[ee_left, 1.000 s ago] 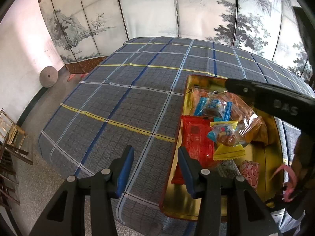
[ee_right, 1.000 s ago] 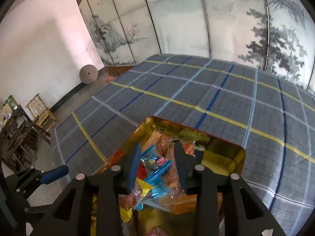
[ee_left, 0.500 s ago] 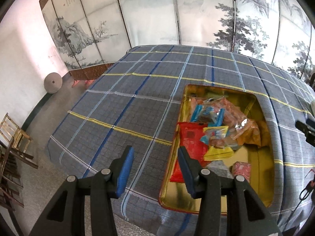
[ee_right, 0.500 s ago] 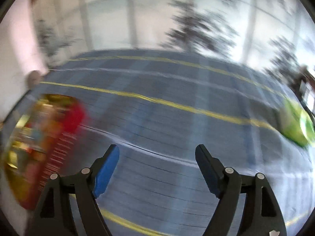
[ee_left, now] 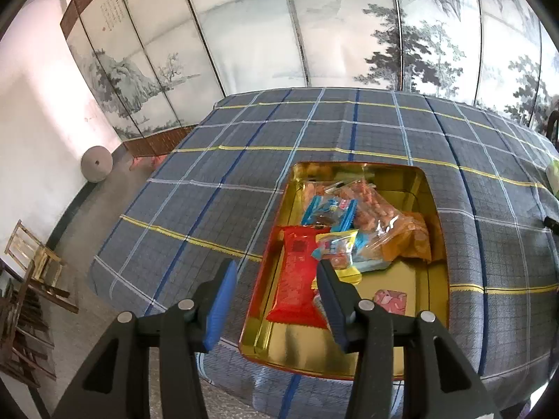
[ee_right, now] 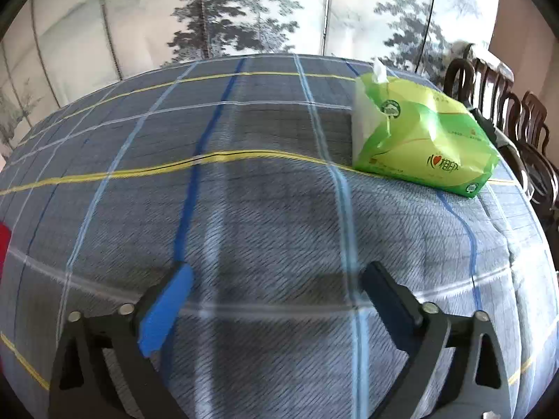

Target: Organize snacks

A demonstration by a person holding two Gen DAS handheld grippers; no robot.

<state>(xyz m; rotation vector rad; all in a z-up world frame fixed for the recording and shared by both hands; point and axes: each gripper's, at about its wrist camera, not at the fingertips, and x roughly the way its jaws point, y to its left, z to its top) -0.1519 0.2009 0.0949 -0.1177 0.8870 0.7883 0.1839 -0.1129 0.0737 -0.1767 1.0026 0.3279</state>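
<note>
A gold tin [ee_left: 433, 209] sits on the plaid tablecloth [ee_left: 244, 174] and holds several snack packets. Among them are a red packet [ee_left: 297, 279], a blue packet [ee_left: 328, 209], a clear bag of orange snacks [ee_left: 377, 206] and a small pink packet [ee_left: 391, 300]. My left gripper [ee_left: 276, 265] hovers above the tin's near left edge; its jaws are opening with nothing between them. My right gripper [ee_right: 277, 269] hangs over bare cloth [ee_right: 262, 192], away from the tin. Its jaws are opening wide and hold nothing.
A green tissue pack [ee_right: 419, 139] lies on the cloth ahead and to the right of the right gripper. Dark wooden chairs [ee_right: 506, 104] line the table's right side. A painted folding screen [ee_left: 279, 35] stands behind the table, and light wooden chairs [ee_left: 35, 262] stand on the floor at left.
The right gripper swung away from the tin to bare cloth near the tissue pack, and its jaws spread wide. The left gripper pulled back and rose a little.
</note>
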